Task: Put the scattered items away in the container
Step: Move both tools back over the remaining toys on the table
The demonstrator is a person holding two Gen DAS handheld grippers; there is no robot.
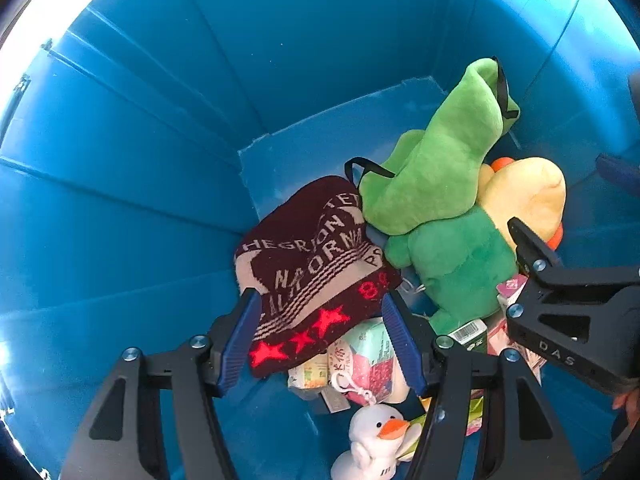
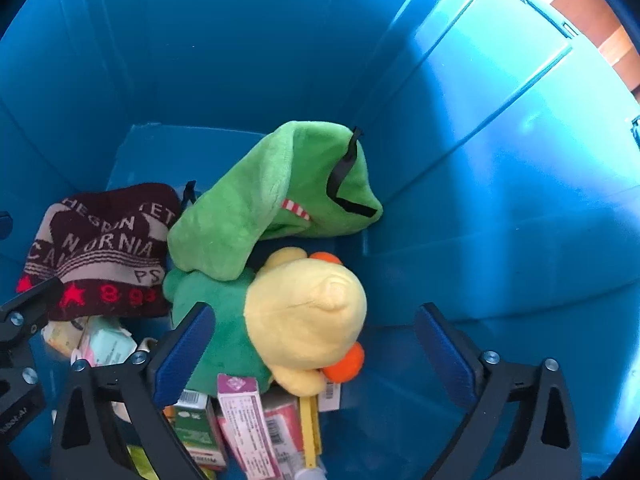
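Both my left claw (image 1: 320,336) and right claw (image 2: 316,356) hung released inside the blue container (image 2: 480,160); withdrawing carelessly could snag the knitted hat (image 1: 312,264) beneath the left.

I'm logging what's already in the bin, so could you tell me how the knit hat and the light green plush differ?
The knit hat is dark maroon with cream lettering and red stars; the light green plush is plain, with black straps. The hat lies flat and low near the bin's left side; the plush is draped higher, over a darker green plush and beside a yellow one. Both are soft items inside the blue bin, touched by neither gripper.
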